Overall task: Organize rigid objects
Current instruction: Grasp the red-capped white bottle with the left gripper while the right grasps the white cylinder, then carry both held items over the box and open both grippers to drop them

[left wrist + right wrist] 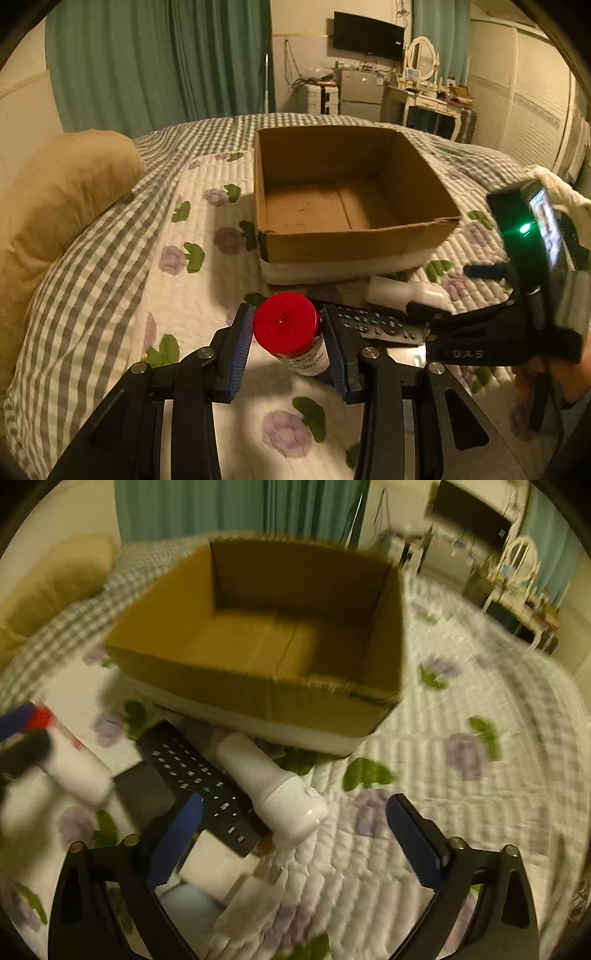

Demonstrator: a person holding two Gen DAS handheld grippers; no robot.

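Left wrist view shows left tongs (289,341) clamped on red-capped white plastic bottle (291,332) at lower centre, brown cardboard box (354,243) above empty; right tongs (295,834), wide and empty, over black remote (199,771) and white torch-shaped device (277,786) unpacked on bed.

Red-capped white bottle (291,332) clamped; remote (199,779) beside empty box (258,694).

- Left wrist view: looks along the left hand-held gripper (288,332), tilted down over the bed (110,280), toward the cardboard box (354,243) and the far wall with curtains (159,62); close to the quilt.
- Right wrist view: looks steeply down past the right hand-held gripper (295,823), close over the remote (199,771); blurred.
- Shared: box, remote, white device (280,782), quilt, curtains, dressing table (432,96).
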